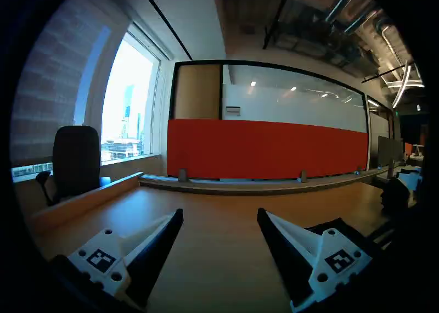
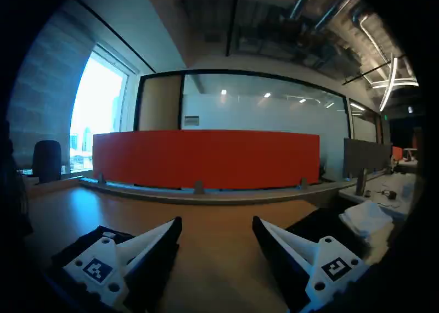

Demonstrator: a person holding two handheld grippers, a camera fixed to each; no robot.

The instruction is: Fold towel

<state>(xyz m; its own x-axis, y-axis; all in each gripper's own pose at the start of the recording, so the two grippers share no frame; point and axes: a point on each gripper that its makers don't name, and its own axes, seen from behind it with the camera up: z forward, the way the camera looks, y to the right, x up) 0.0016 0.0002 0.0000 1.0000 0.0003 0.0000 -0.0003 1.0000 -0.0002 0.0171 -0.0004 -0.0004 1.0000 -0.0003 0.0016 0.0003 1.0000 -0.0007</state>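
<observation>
Markings: square code tags (image 1: pixel 102 260) | left claw (image 1: pixel 219 225): wide apart, gripping nothing, over wooden table (image 1: pixel 219 269) | right claw (image 2: pixel 217 230): wide apart, gripping nothing | folded white towel (image 2: pixel 366 219): far right, on the neighbouring desk (image 2: pixel 384 188)

My white-and-black two-finger gripper (image 2: pixel 217 221) hangs with fingers spread wide above the brown wooden desktop (image 2: pixel 219 263). Far right, a stack of folded white towels (image 2: pixel 366 219). Long orange divider panel (image 2: pixel 206 158) stands along the desk's far edge.
</observation>
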